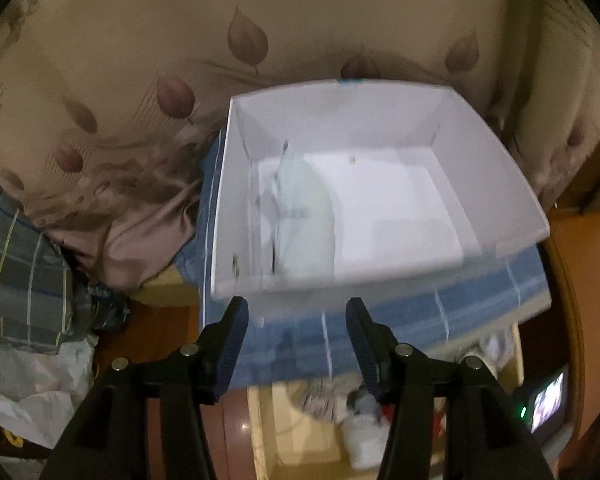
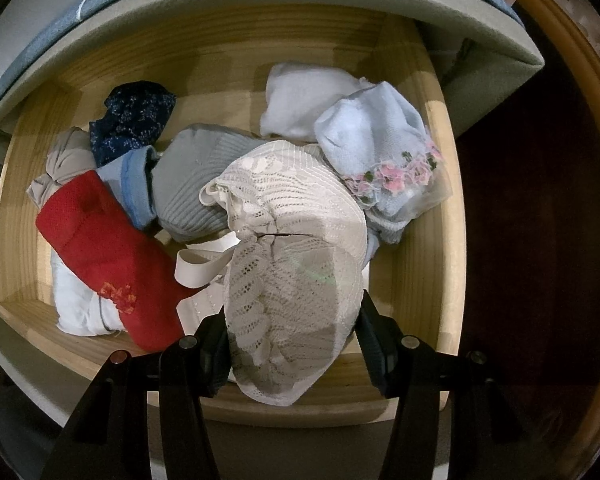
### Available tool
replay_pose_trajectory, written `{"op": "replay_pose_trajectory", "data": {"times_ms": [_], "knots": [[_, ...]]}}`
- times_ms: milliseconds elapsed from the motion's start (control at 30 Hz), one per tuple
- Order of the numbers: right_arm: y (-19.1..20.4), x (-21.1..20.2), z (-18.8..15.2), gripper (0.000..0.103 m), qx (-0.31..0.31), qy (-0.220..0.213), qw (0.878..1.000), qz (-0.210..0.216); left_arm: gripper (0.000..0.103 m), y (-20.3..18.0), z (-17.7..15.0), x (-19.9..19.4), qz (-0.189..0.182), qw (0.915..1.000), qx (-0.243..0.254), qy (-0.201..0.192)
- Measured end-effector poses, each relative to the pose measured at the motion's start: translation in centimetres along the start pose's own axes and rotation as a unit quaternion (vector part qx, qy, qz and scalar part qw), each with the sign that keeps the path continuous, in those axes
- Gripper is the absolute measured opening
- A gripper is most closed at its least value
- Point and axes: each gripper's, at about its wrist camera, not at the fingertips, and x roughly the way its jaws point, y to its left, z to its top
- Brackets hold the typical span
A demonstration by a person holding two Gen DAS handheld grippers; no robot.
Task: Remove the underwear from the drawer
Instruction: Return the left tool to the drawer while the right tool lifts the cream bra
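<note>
Right gripper [image 2: 294,336] over near edge of wooden drawer [image 2: 432,240], fingers wide either side of cream lace underwear [image 2: 288,264]; cannot tell whether clamped. Further in: red garment [image 2: 108,256] left, grey knit [image 2: 188,188] middle, pale blue floral piece [image 2: 380,152] right, navy print [image 2: 132,120] far left. Left gripper [image 1: 296,320] released, holding nothing, just before white box [image 1: 500,168] on blue cloth [image 1: 380,320]; pale folded fabric [image 1: 304,216] inside.

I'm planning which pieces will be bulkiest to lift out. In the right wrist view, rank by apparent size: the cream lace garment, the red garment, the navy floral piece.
1. cream lace garment, though it lies nearest the camera, which inflates it
2. red garment
3. navy floral piece, farthest back, so perhaps understated
</note>
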Motion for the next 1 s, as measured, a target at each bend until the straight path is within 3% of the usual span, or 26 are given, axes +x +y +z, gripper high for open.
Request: {"op": "replay_pose_trajectory", "data": {"times_ms": [367, 567, 833, 1000], "knots": [[-1.0, -1.1, -0.8, 0.05, 0.008, -0.029, 1.0, 0.008, 0.052, 0.3, -11.2, 2.3, 0.02, 0.9981, -0.051, 0.029], [-2.0, -2.4, -1.6, 0.049, 0.014, -0.06, 0.998, 0.026, 0.052, -0.2, -15.9, 5.2, 0.009, 0.9938, -0.096, 0.055], [-3.2, -3.2, -2.4, 0.047, 0.02, -0.063, 0.997, 0.045, 0.052, -0.9, -18.5, 6.9, 0.019, 0.9921, -0.11, 0.057], [-3.4, -5.1, -2.2, 0.047, 0.018, -0.058, 0.996, 0.059, 0.052, -0.9, -19.4, 7.7, 0.004, 0.9909, -0.118, 0.065]]}}
